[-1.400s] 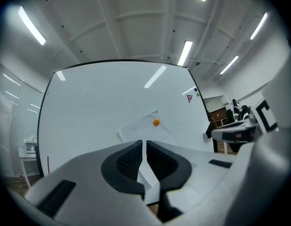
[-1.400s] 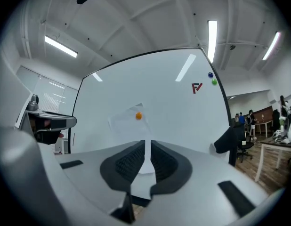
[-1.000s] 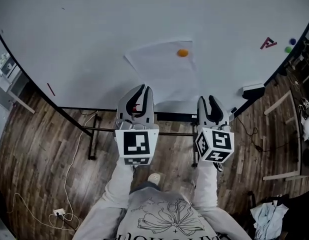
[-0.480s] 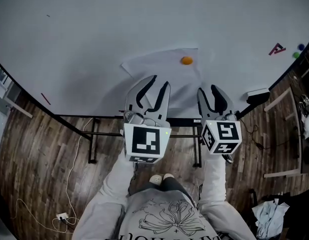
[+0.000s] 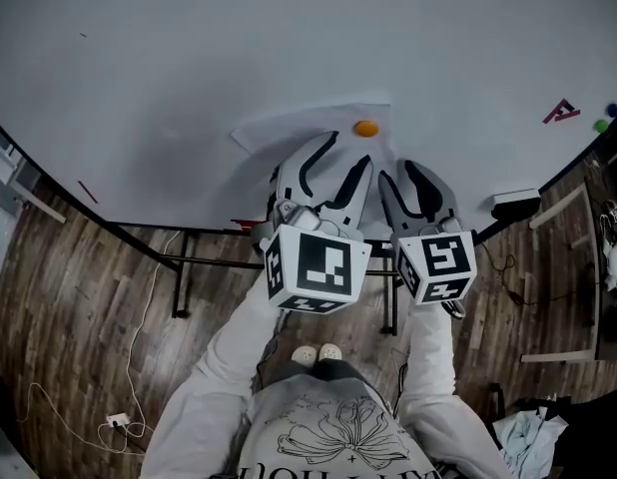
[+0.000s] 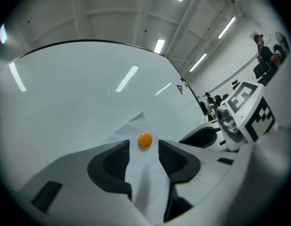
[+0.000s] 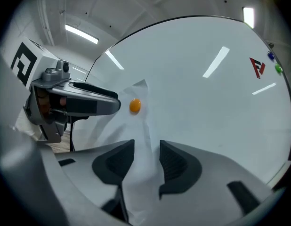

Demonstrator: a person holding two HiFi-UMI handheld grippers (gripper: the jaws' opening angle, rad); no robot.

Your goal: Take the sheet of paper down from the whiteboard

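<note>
White glossy whiteboard (image 5: pixel 189 68) fills the top half of the head view, standing upright. The sheet of paper (image 5: pixel 274 138) is still up on it at centre frame, its lower part hidden behind both claws and its upper left corner curling off the board.

Your left claw (image 5: pixel 350 148) is at frame centre and aimed at the board. It is released, the jaws have just been opening, and the paper shows in the gap with neither pad pressing on it. Your right claw (image 5: pixel 395 171) is just to its right. It is also released and has just been opening, with a creased strip of paper in its gap, not pinched.

The orange magnet (image 5: pixel 365 128) sits near the sheet's upper right corner, just past your left claw's tips. It looks like the only thing holding the sheet.

Handling, as a guess: the paper is light, limp and thin, so it tears easily and slides on the slick board. It will likely drop once the magnet is off, so pinch a free edge below the magnet with one claw and pull the magnet with the other. Don't yank.
</note>
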